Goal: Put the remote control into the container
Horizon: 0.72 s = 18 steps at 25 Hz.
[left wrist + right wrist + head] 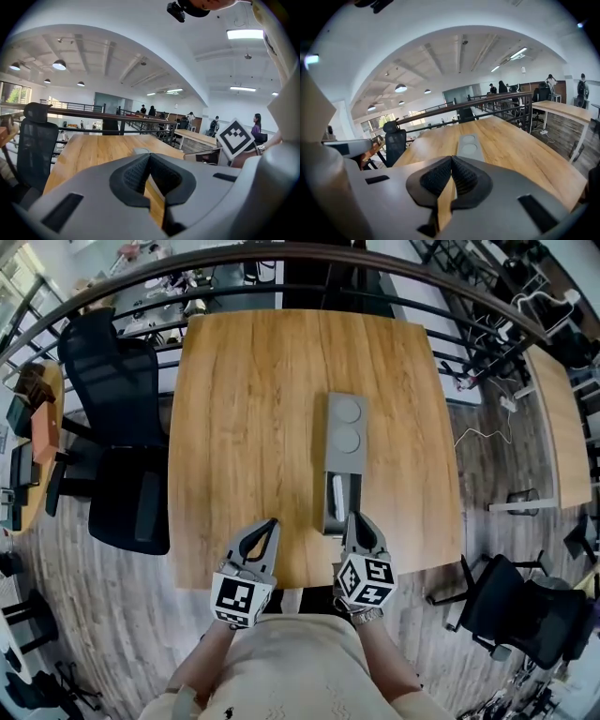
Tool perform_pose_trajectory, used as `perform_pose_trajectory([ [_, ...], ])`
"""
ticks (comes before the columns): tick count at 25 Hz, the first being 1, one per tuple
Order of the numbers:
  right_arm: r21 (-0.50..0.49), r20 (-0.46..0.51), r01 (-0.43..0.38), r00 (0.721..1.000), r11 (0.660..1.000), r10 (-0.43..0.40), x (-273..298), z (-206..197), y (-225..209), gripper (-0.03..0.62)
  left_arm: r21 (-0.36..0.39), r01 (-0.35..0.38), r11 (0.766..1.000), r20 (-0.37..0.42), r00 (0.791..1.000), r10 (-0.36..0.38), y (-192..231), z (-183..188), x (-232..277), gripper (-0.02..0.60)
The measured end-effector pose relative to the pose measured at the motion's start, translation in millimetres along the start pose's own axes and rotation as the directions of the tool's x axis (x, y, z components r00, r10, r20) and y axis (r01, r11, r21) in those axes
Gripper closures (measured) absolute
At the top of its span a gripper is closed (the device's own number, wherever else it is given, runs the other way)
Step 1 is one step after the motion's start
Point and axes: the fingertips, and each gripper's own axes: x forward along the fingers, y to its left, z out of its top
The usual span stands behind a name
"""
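Well inside table [234, 427] edges, container [344, 460]

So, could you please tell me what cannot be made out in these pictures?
- Head view: the pale remote control in the container is too small for detail, and the right claw overlaps the container's near end.
- Right gripper view: the claw's own body hides that near end.
- Left gripper view: the left claw hides nearly all of the container.
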Motion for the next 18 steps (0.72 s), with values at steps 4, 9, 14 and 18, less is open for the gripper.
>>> perform_pose_trajectory([
  [4,-0.020,0.093,-0.059,0.994,0.998,0.060,-46,22,31,0.576,0.034,0.078,0.996,0.046,0.996,-0.079,-13,17,-10,0.574],
  [9,-0.023,0.178,-0.022,0.984,1.000,0.025,-89,45,44,0.576,0.087,0.118,0.989,0.072,0.990,-0.124,-29,30,-26,0.574],
  [14,-0.093,0.305,-0.076,0.947,0.993,0.101,-129,75,82,0.576,0.129,0.118,0.985,0.127,0.983,-0.134,-41,51,-62,0.573],
  [18,-0.160,0.401,-0.123,0.899,0.980,0.178,-155,106,113,0.576,0.167,0.091,0.982,0.205,0.971,-0.125,-43,84,-84,0.573],
])
